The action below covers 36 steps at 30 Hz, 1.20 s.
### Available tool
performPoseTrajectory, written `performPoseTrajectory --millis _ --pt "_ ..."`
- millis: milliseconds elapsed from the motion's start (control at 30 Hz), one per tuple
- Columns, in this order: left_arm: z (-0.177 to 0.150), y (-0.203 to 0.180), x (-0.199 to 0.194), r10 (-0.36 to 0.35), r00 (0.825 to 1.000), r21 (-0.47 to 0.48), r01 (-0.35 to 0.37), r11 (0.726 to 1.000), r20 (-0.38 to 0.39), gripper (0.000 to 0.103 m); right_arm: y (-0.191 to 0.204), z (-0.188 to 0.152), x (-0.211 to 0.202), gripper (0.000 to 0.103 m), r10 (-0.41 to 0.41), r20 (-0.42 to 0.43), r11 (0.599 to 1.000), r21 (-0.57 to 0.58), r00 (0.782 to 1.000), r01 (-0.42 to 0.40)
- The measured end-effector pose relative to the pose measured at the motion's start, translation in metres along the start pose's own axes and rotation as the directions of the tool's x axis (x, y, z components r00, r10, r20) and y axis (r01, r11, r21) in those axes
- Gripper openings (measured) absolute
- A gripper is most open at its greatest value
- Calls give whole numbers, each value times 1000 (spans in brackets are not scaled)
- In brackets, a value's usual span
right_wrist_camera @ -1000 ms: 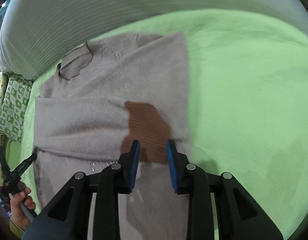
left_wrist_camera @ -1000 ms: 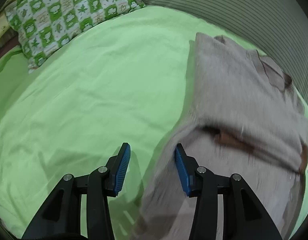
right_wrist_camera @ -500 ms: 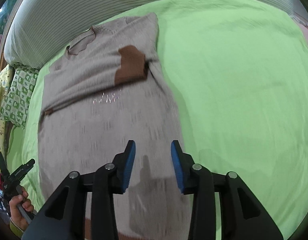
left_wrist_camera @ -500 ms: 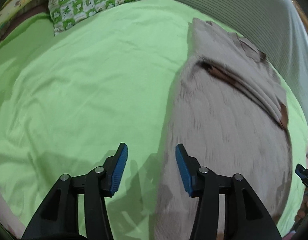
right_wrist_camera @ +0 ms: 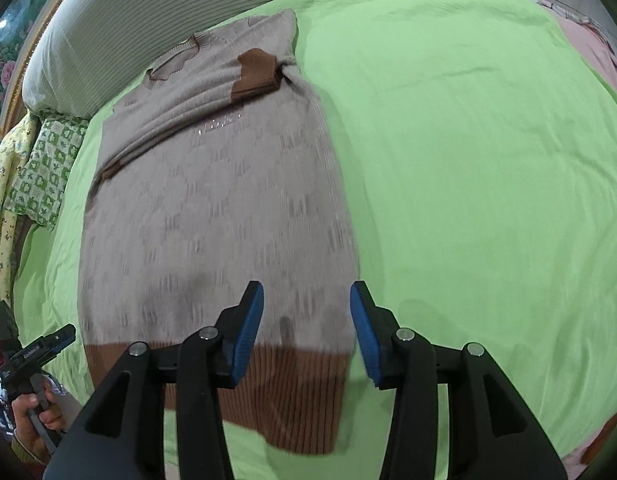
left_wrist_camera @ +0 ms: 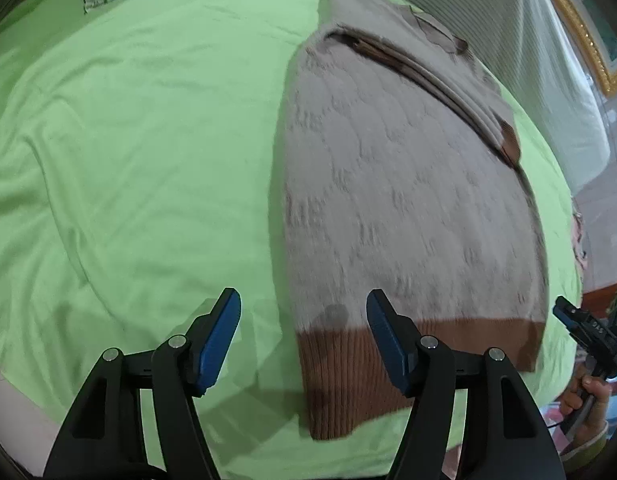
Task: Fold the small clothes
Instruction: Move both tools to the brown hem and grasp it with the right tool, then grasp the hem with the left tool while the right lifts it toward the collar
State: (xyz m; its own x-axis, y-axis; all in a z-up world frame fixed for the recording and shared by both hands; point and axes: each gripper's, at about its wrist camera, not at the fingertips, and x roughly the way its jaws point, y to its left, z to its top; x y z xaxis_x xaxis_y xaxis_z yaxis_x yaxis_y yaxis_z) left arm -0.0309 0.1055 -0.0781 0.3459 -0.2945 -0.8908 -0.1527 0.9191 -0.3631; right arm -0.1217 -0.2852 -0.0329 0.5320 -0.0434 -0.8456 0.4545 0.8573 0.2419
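Left wrist view: beige knit sweater with brown ribbed hem flat on green bed sheet, sleeves already folded across chest at far end. Left gripper over near left hem corner, jaws wide and opening, empty. Right gripper over near right hem corner, jaws partly apart, opening, empty. Likely step: reaching for hem. Next: lower, pinch both corners, fold toward collar.

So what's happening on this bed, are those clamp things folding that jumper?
A person holds a gripper in each hand above a beige knit sweater with a brown ribbed hem, spread on the green bedsheet with its sleeves already folded across the chest. The left gripper and right gripper hover over the hem's two corners, jaws opening, gripping nothing yet.
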Motion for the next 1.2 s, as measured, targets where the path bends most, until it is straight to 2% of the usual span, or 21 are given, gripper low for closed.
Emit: performPoseTrajectory --millis 167,433,600,700,800,833,867,900,967,1100,1200 --pt "-13 1 6 -98 994 -11 97 995 -58 68 -1 -22 -5 46 29 -14 1000 -3 999 -29" --pt "-36 -9 25 -158 976 -11 158 987 -147 70 -16 -49 -7 46 34 -48 999 8 998 -34" --pt "-34 -12 34 -165 973 -27 163 986 -159 76 -20 -59 5 46 88 -96 996 39 991 -85" --pt "-28 -11 39 -198 969 -83 188 979 -148 76 -16 -61 16 46 89 -108 996 27 990 -87" --pt "-21 -10 43 -213 967 -107 200 974 -136 75 -13 -57 22 47 132 -113 991 50 985 -127" --pt "-19 -12 44 -208 969 -98 196 976 -132 73 -11 -54 25 45 154 -122 987 54 981 -148" --pt "-18 -14 44 -197 972 -83 187 979 -128 60 -9 -53 26 33 167 -128 986 51 978 -162" --pt "-18 -16 45 -173 976 -62 167 984 -128 39 -7 -53 28 13 175 -137 984 46 975 -170" --pt "-17 -14 46 -152 979 -43 147 988 -134 13 -7 -53 33 13 185 -160 983 53 970 -178" --pt "-24 0 32 -287 955 -119 277 953 -79 10 -13 -56 25 11 191 -132 981 64 973 -184" --pt "-26 -5 20 -317 947 -97 311 945 -46 10 -24 -59 11 10 226 -110 972 86 968 -217"
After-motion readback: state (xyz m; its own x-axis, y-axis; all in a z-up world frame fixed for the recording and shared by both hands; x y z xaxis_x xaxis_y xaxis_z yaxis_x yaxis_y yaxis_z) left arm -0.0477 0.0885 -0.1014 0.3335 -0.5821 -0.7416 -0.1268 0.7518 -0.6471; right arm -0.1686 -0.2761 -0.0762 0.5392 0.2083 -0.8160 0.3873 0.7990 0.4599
